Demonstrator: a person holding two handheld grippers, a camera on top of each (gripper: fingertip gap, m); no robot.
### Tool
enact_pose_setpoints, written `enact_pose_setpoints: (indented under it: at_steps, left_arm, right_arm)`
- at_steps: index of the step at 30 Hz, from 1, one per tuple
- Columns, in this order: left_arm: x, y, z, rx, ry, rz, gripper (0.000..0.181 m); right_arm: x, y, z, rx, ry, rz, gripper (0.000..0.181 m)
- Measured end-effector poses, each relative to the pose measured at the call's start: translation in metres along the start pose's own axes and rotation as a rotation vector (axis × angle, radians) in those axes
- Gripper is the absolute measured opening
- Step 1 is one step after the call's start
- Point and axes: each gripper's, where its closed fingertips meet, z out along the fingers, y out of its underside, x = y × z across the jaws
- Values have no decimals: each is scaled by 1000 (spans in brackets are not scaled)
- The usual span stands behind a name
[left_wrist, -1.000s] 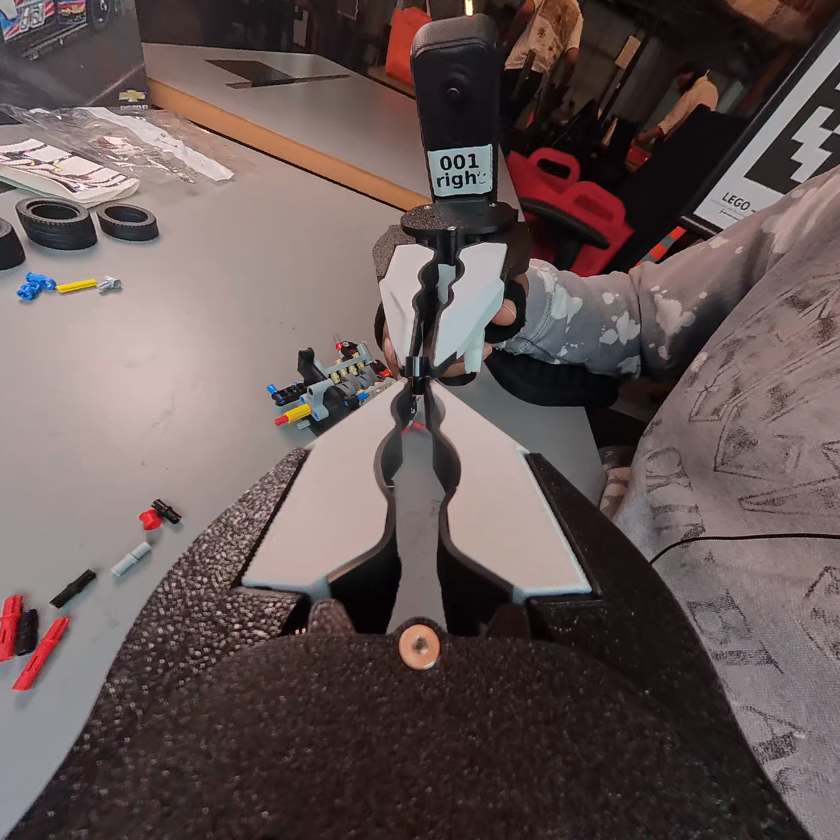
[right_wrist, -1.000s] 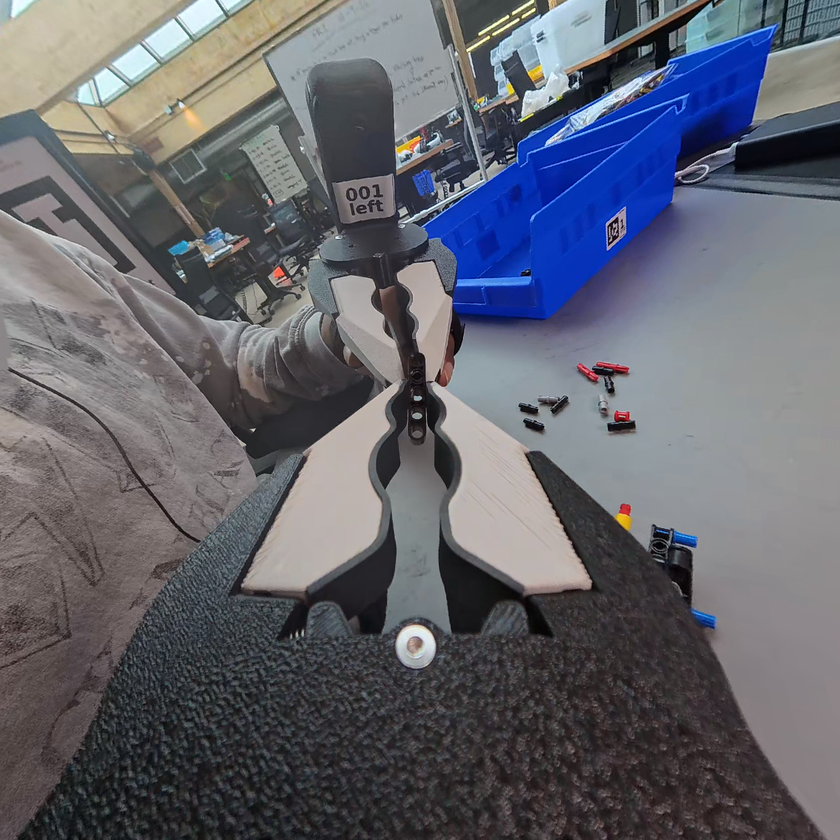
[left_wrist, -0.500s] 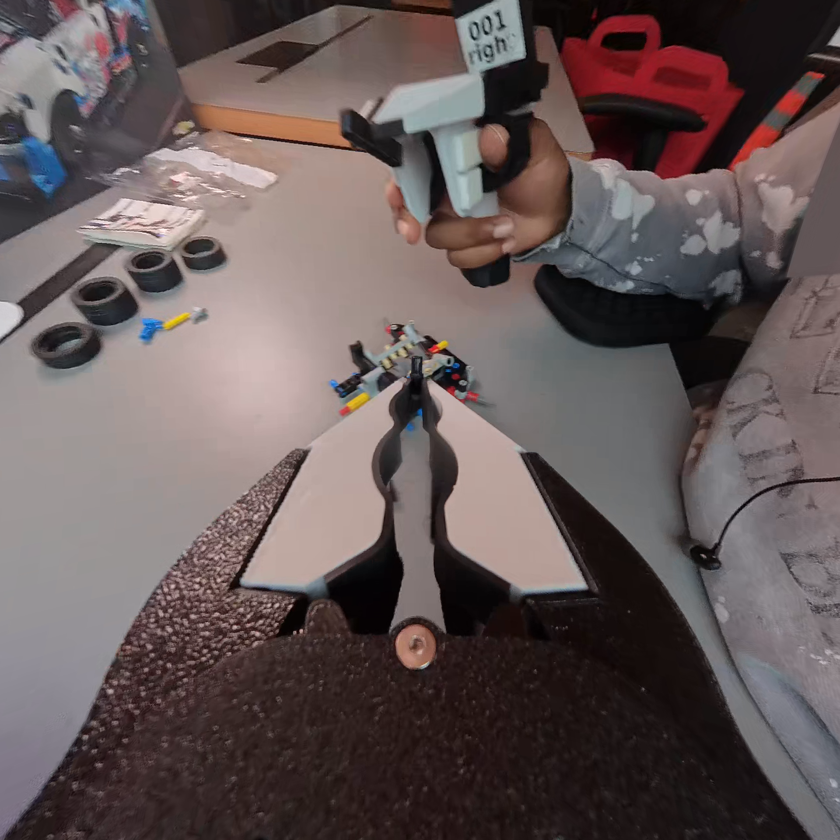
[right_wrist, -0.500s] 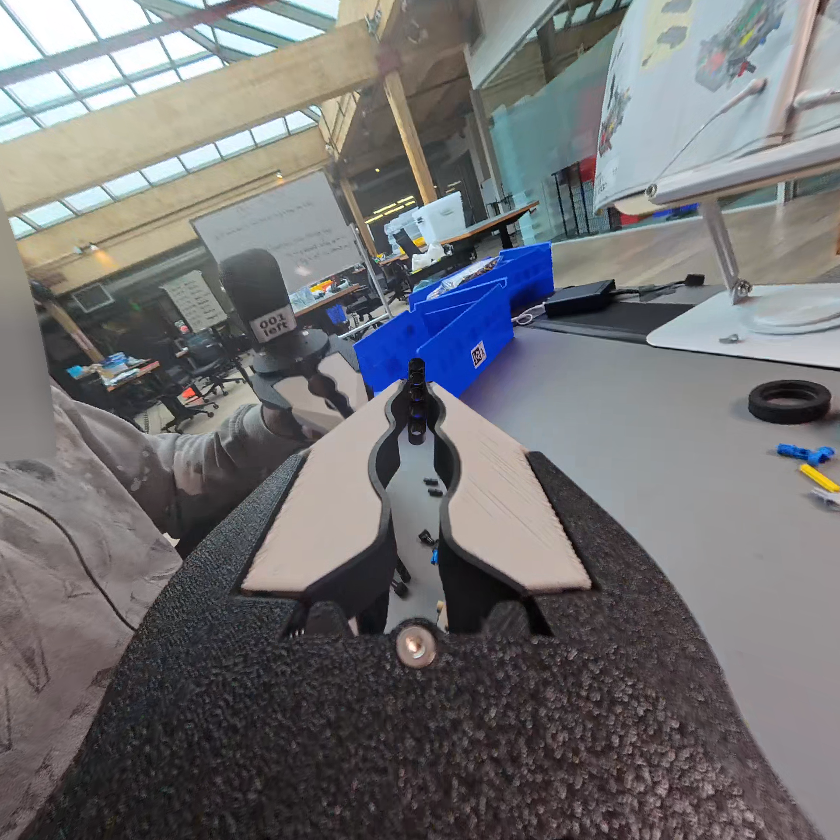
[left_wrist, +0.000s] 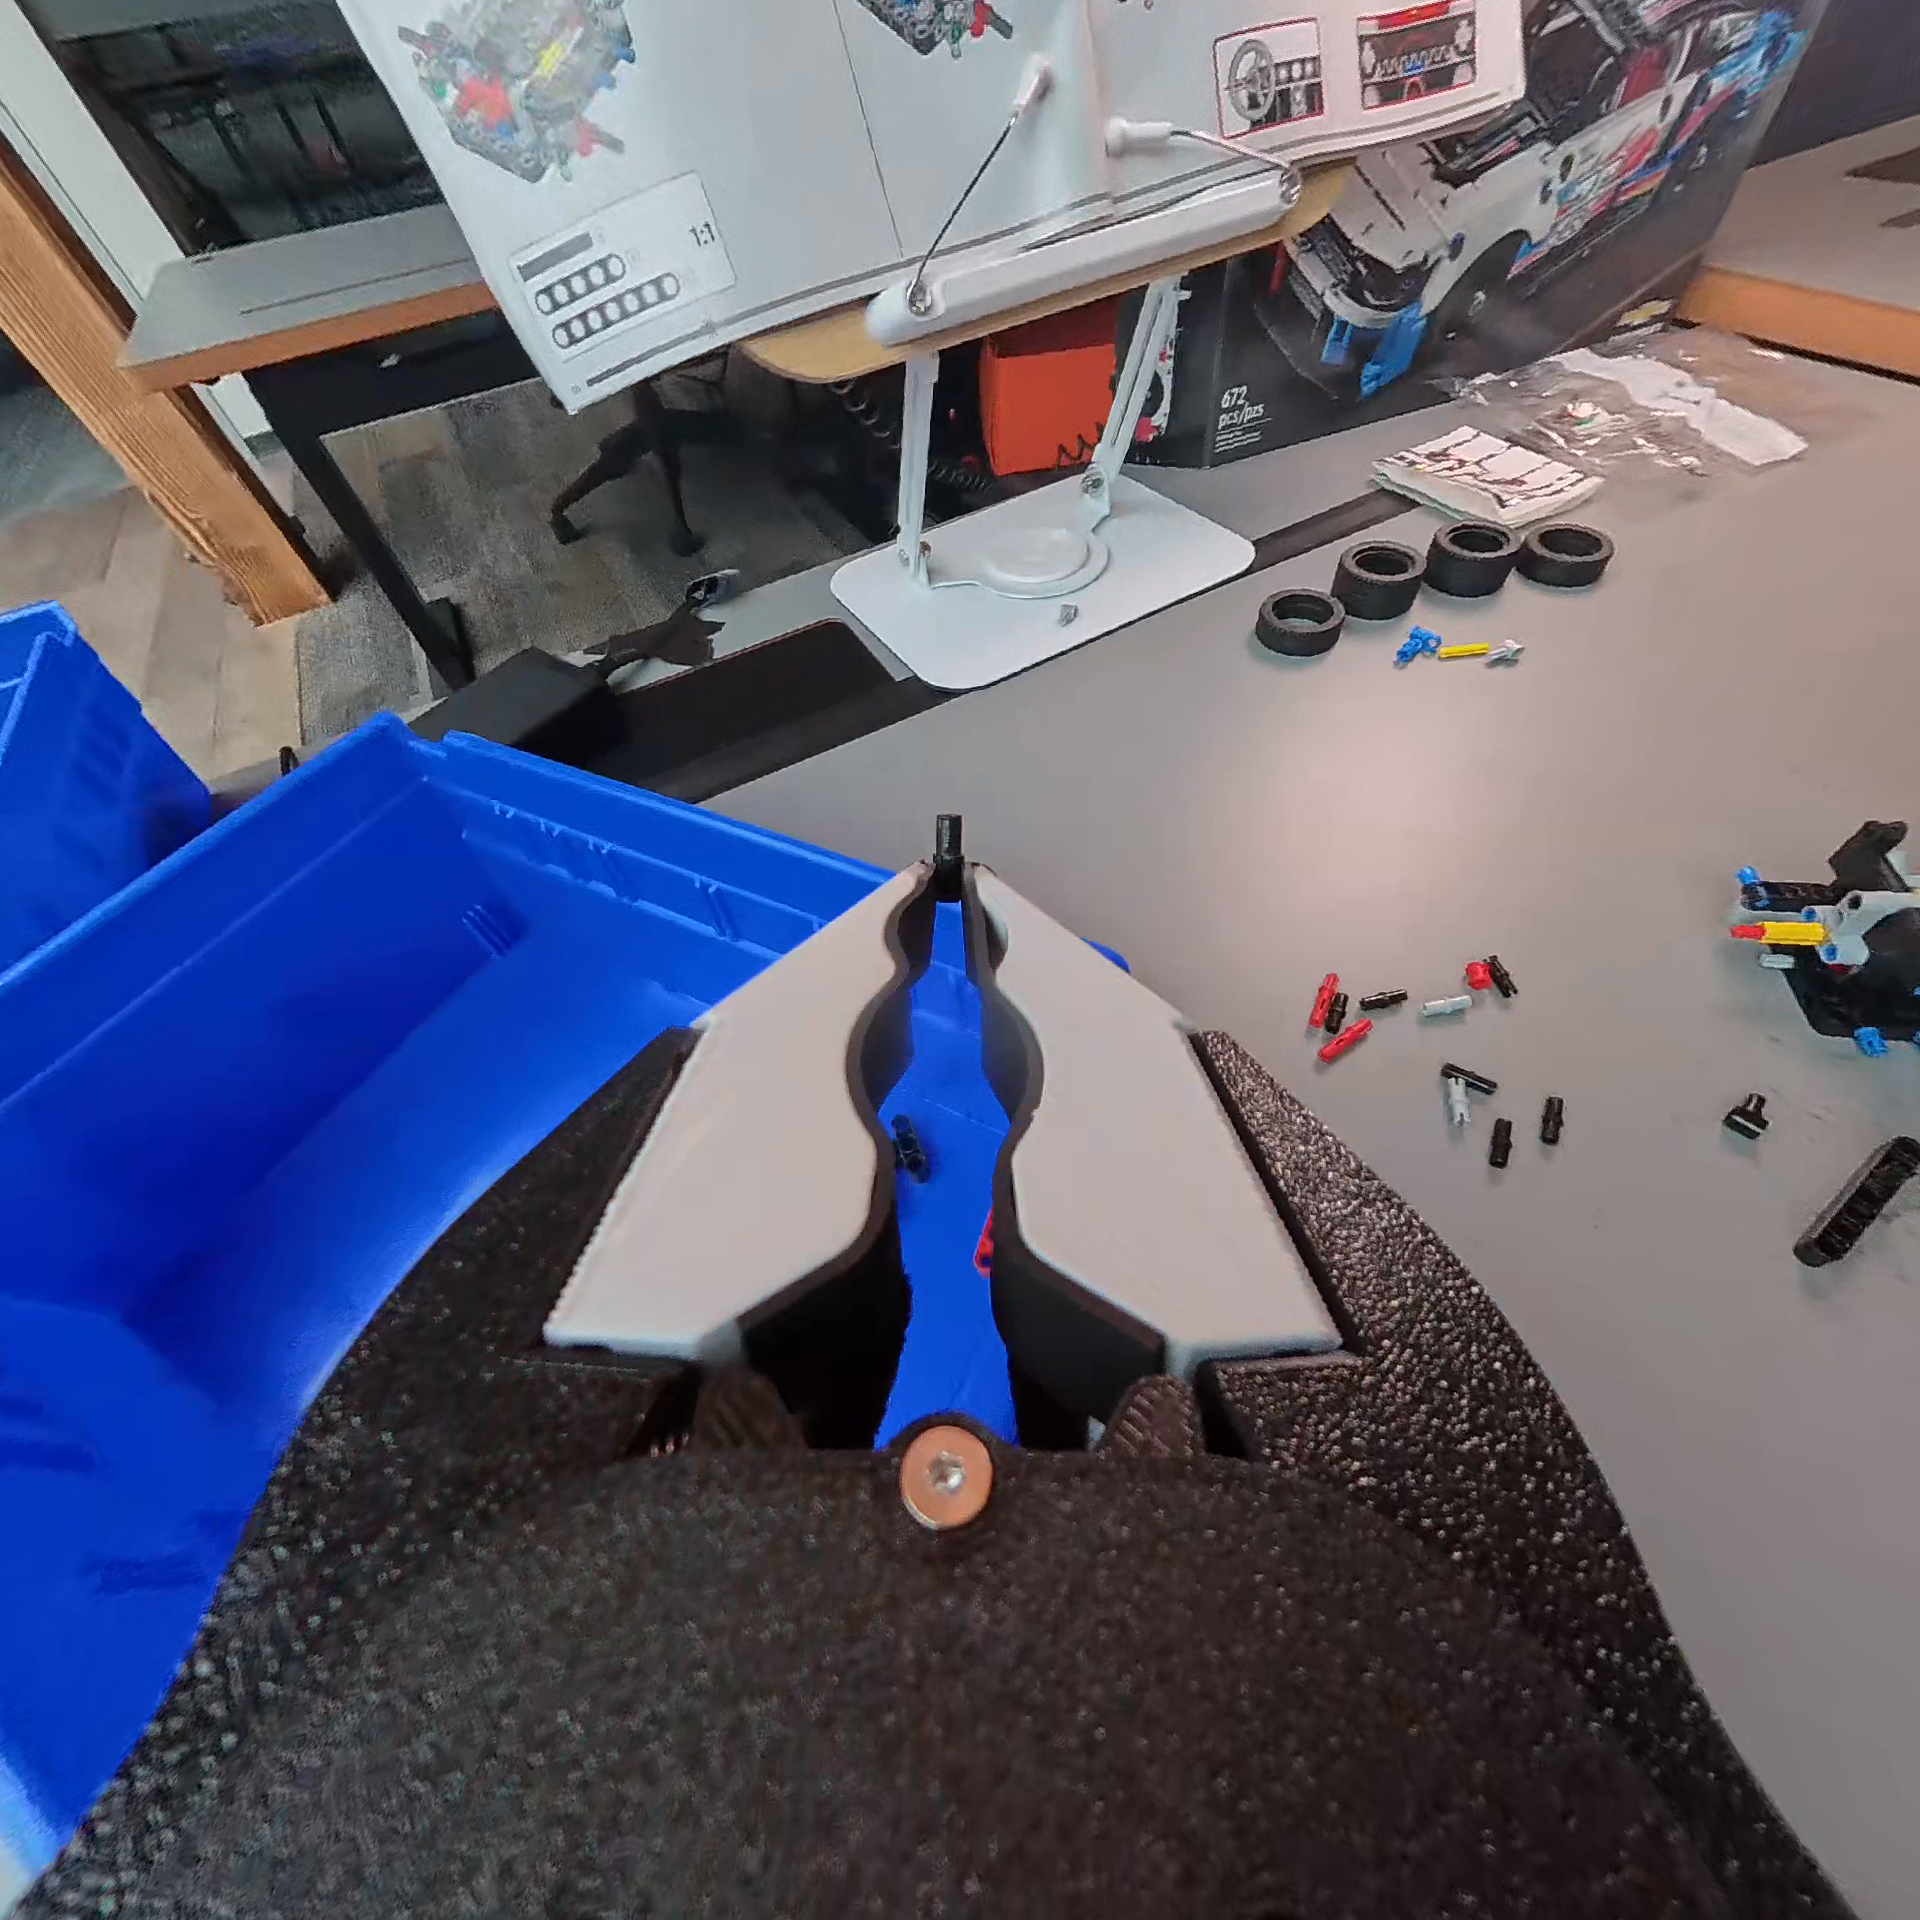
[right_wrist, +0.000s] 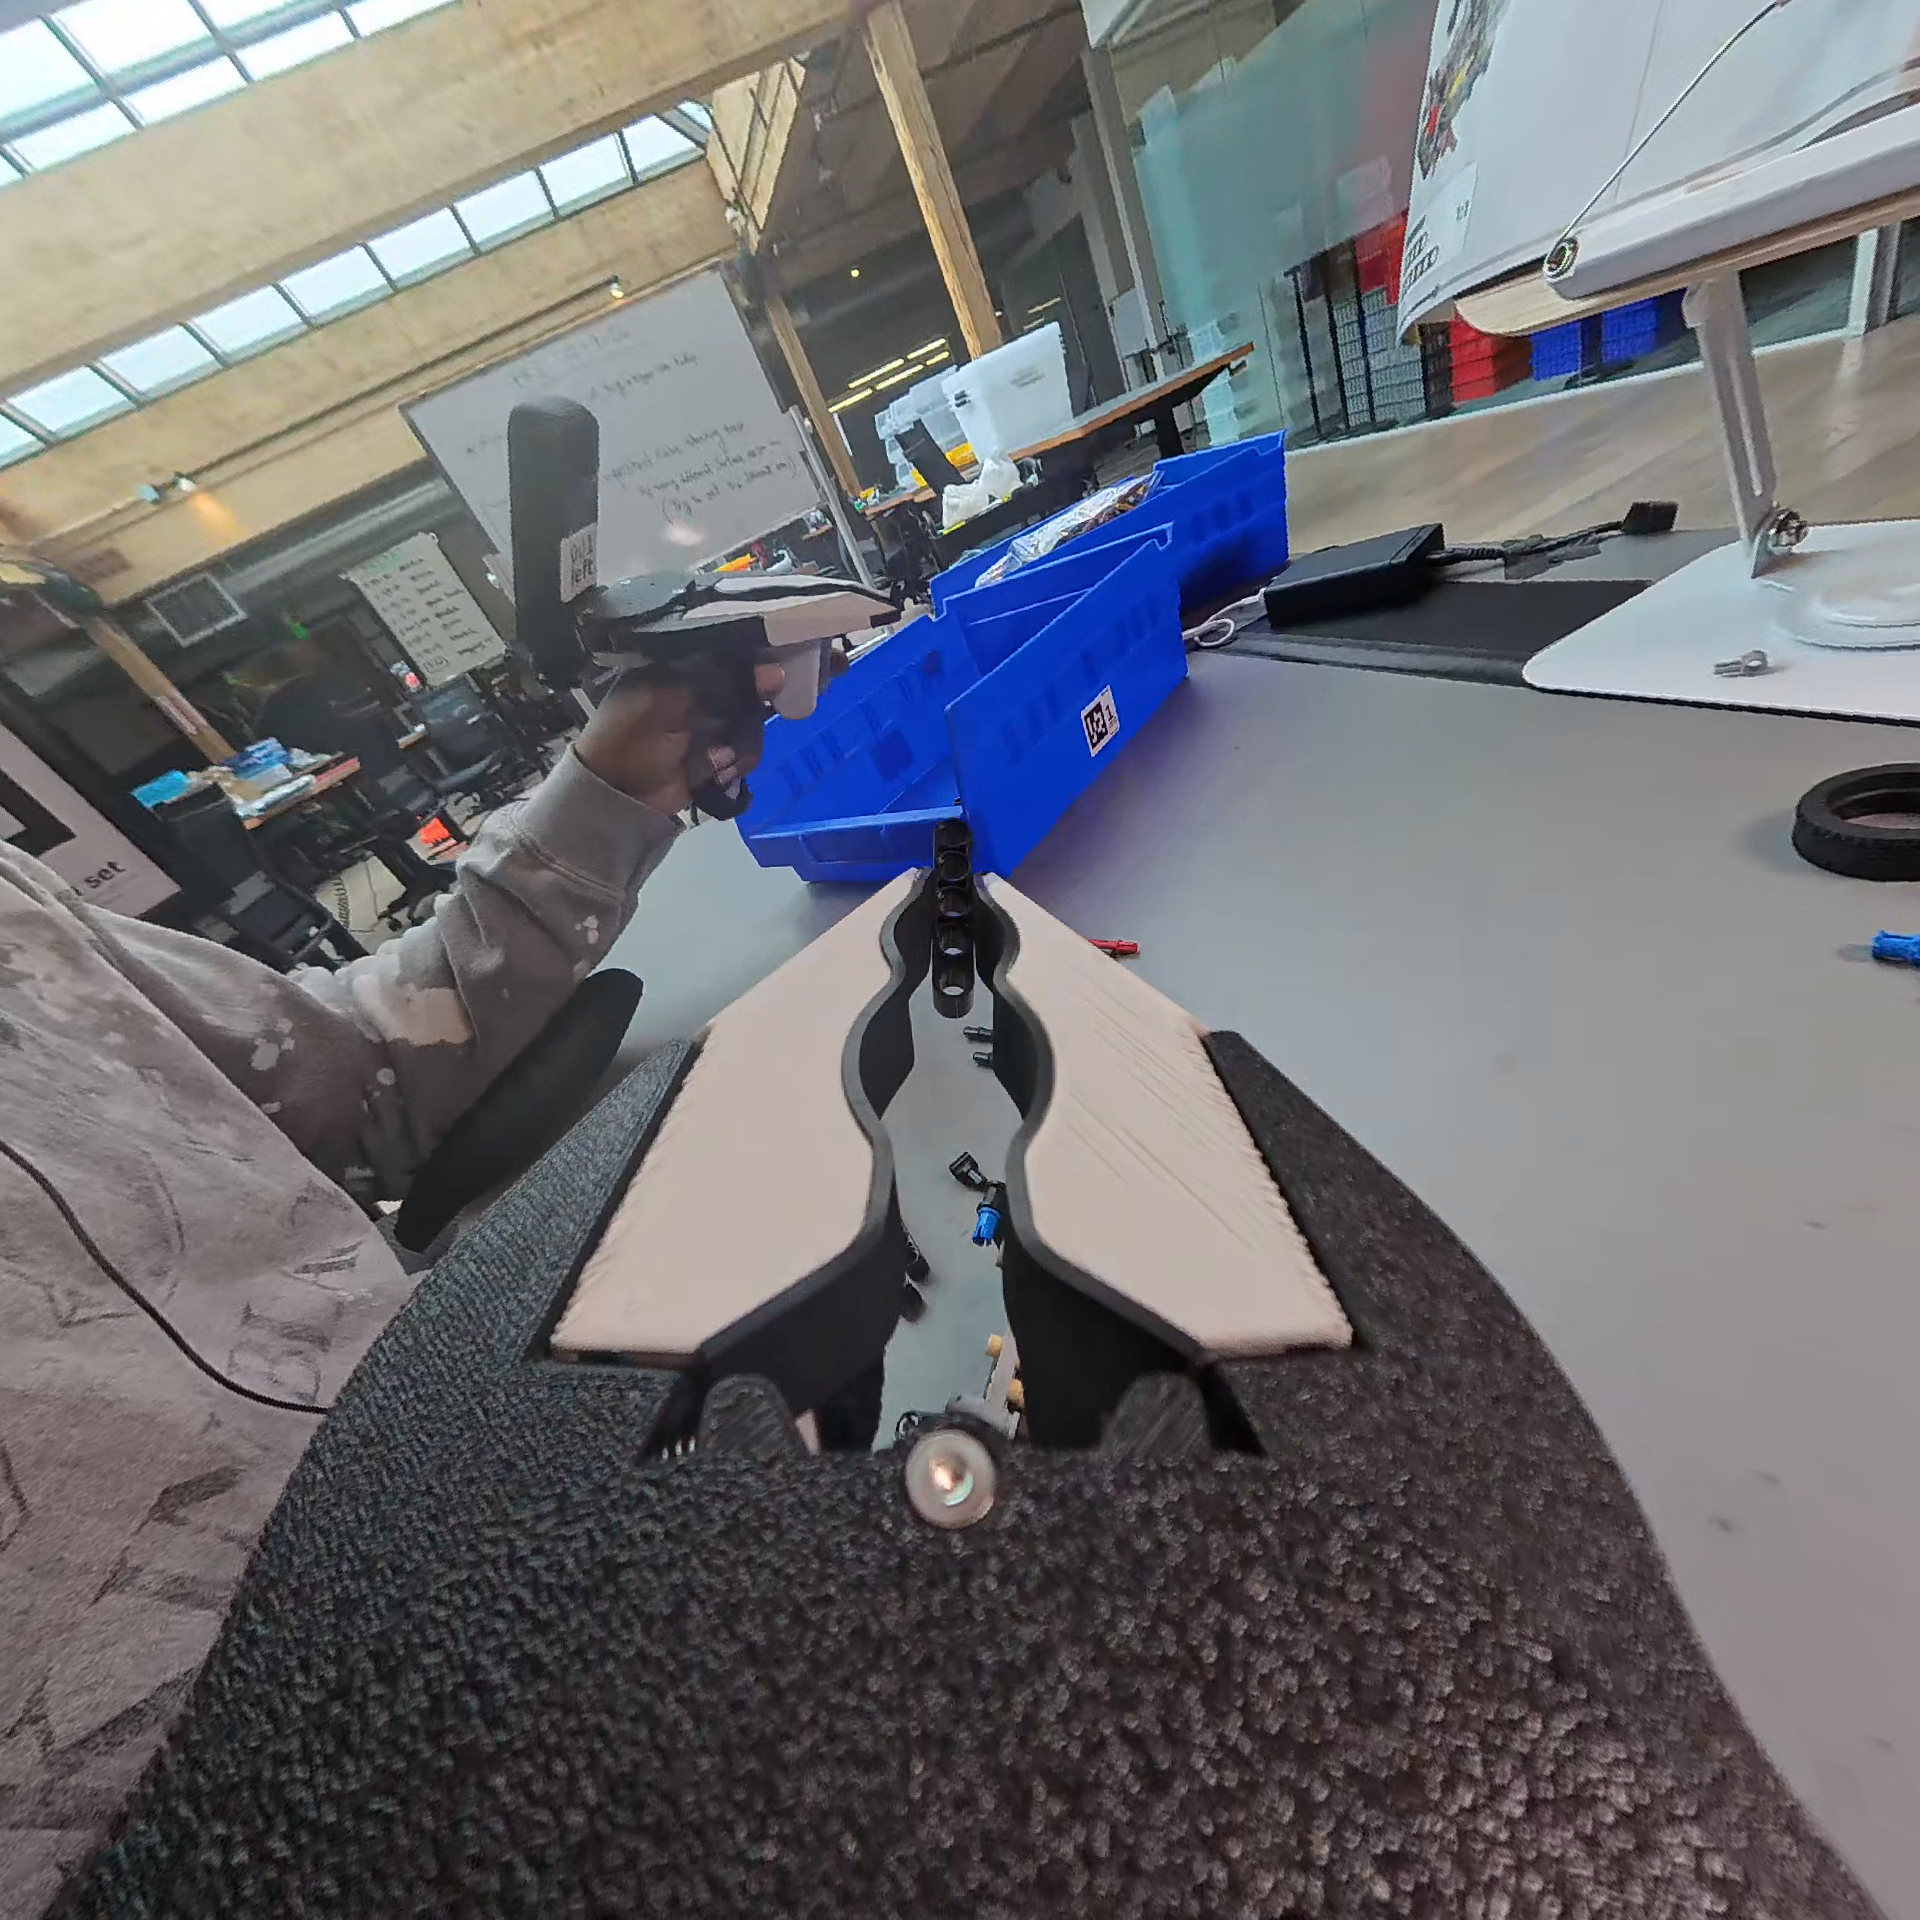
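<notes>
Left gripper (left_wrist: 948, 878) pinched 1 black pin (left_wrist: 949, 840) above the blue bin (left_wrist: 312, 997), frame centre. Right gripper (right_wrist: 953, 883) clamped 1 black beam (right_wrist: 952, 925), long axis pointing forward.

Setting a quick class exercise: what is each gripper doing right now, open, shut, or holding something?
Left gripper: shut on a small black pin, above the blue bin.
Right gripper: shut on a black holed beam, over the grey table.

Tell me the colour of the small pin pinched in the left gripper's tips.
Black. The small pin sticks out of the left gripper; the left wrist view shows it best.
</notes>
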Motion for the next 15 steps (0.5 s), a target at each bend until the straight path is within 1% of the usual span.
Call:
enact_pose_setpoints:
  at_steps: [3,5,6,8,9,11,13,15]
  left_arm:
    - [23,-4,10,34,58,53,4]
    - [56,-1,21,28,135,159,4]
    - [77,10,29,-17,200,223,4]
    - [114,48,44,-198,322,331,4]
    - [128,68,50,-282,363,367,5]
    - [148,96,58,-393,428,404,5]
    - [155,109,63,-437,445,420,5]
    - [155,109,66,-435,436,411,8]
  right_arm:
    - [2,1,0,0,10,8,7]
    - [4,3,0,-7,15,12,7]
    - [4,4,0,-11,17,13,7]
    - [6,7,1,-21,26,14,7]
    - [7,9,1,-28,30,17,7]
    - [8,13,1,-46,29,24,7]
    - [8,17,2,-70,31,29,7]
    - [7,22,4,-96,32,31,7]
